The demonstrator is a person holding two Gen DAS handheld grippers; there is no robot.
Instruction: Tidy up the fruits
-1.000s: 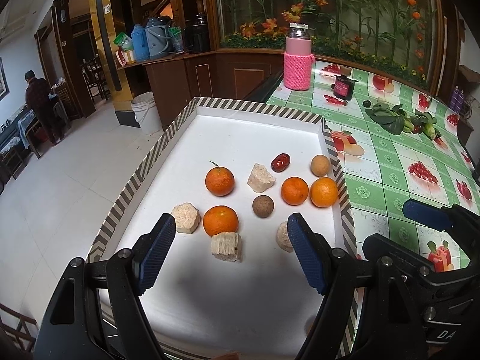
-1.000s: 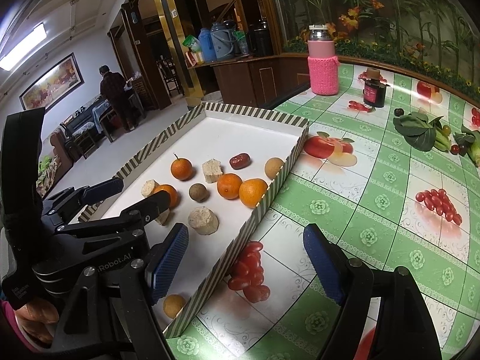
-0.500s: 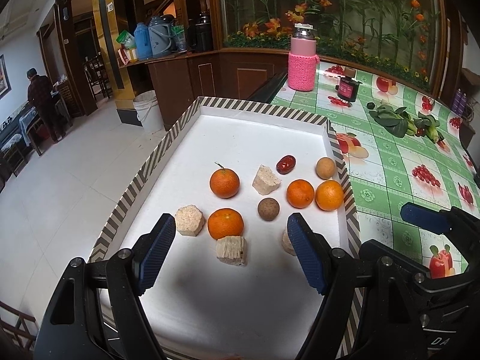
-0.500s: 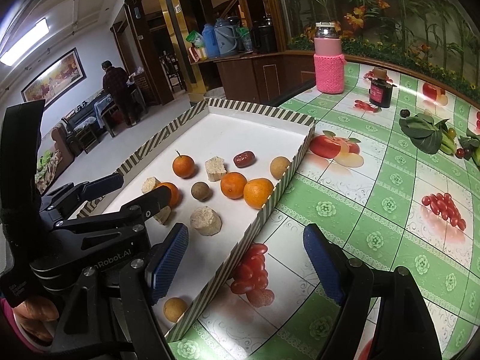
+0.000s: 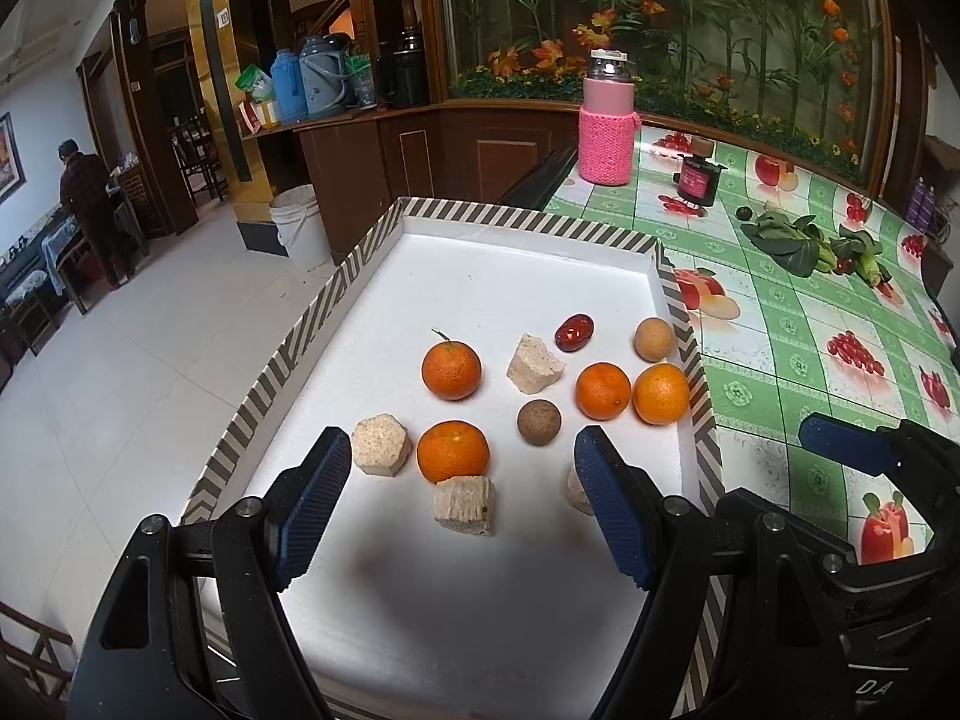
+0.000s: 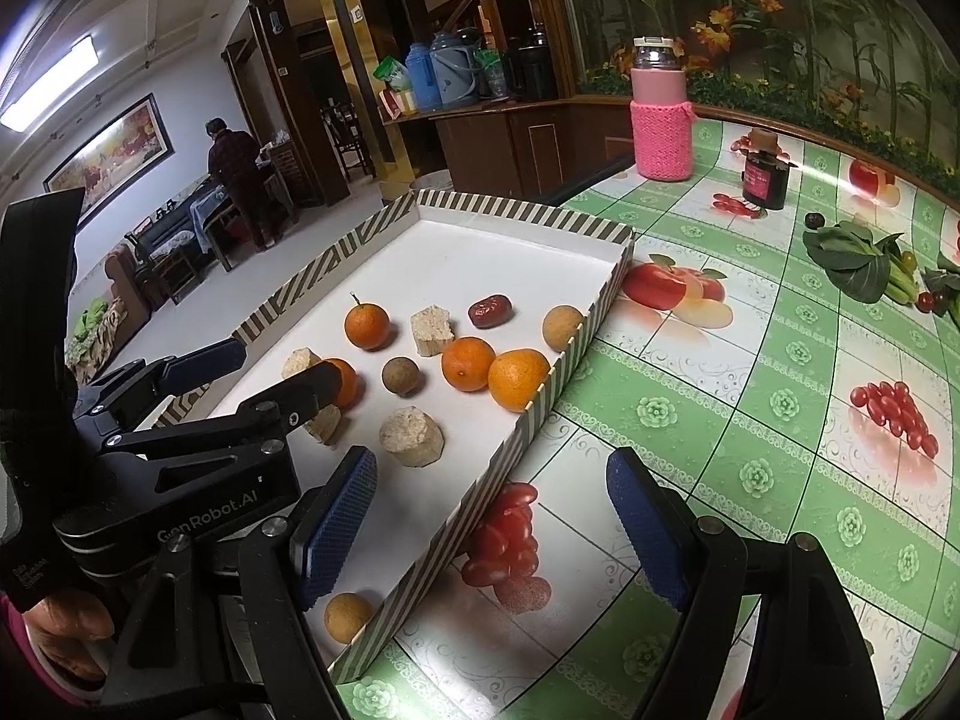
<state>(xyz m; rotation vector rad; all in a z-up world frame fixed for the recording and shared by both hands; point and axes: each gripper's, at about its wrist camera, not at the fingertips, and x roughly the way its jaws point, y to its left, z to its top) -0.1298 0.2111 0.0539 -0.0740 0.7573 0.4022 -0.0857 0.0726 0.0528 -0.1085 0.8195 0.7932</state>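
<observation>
Your left hand-held gripper (image 5: 462, 498) hangs over the tray (image 5: 528, 222), jaws wide and empty. Your right hand-held gripper (image 6: 492, 516) is equally wide, over the tray's right edge and the green surface (image 6: 750, 372). Four oranges (image 5: 451, 370) lie mid-tray among beige chunks. One chunk (image 5: 577, 492) beside the tray's right wall is half hidden by your left gripper's finger.

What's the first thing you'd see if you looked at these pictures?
Bright oranges scattered with pale chunks in the white tray with its striped rim, right ahead of the open left claw. Behind, a bottle in a pink knitted sleeve stands on the green fruit-print tablecloth.
</observation>
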